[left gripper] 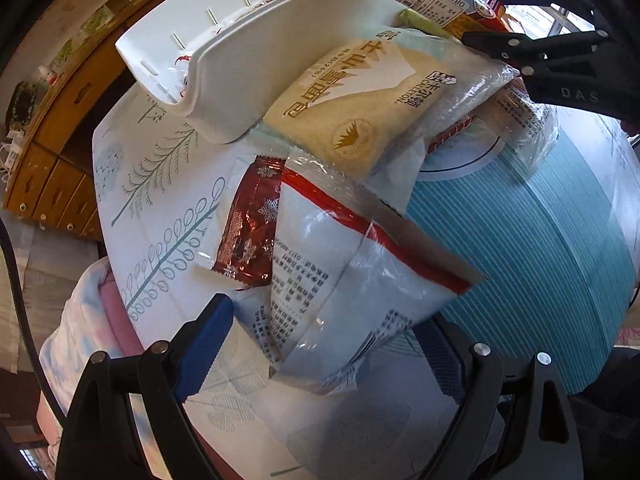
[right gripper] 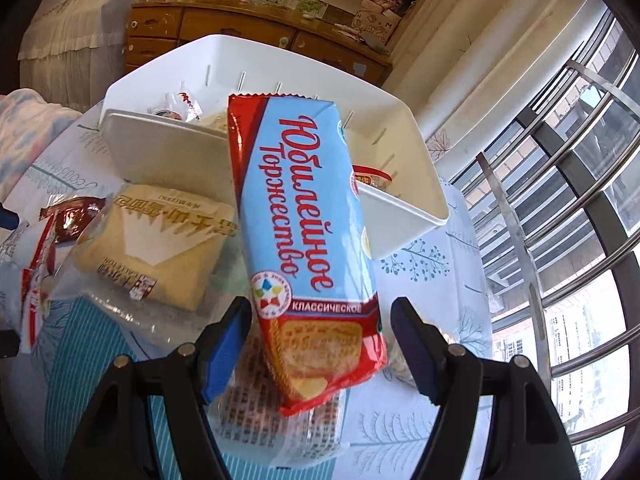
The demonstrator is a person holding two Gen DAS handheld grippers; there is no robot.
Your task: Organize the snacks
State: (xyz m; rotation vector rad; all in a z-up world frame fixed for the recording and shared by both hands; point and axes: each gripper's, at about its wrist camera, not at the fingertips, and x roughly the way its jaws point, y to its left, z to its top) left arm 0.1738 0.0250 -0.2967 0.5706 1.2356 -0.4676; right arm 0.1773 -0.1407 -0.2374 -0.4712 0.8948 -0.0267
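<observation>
A white plastic basket (right gripper: 404, 184) stands at the back of the table with a few wrapped snacks inside; it also shows in the left wrist view (left gripper: 224, 76). My right gripper (right gripper: 320, 344) is open around a long blue and red biscuit pack (right gripper: 304, 240) that leans up toward the basket, with a gap on each side. My left gripper (left gripper: 332, 348) is open around the near end of a clear and white snack bag with a red stripe (left gripper: 340, 264). A yellow bread packet (left gripper: 352, 108) (right gripper: 160, 248) and a dark red sachet (left gripper: 252, 224) lie beside it.
The table has a white leaf-print cloth (left gripper: 160, 200) and a teal striped mat (left gripper: 520, 240). A wooden dresser (right gripper: 224, 28) stands behind the table. Window bars (right gripper: 560, 200) are at the right. A pink and blue blanket (left gripper: 80, 320) lies past the table edge.
</observation>
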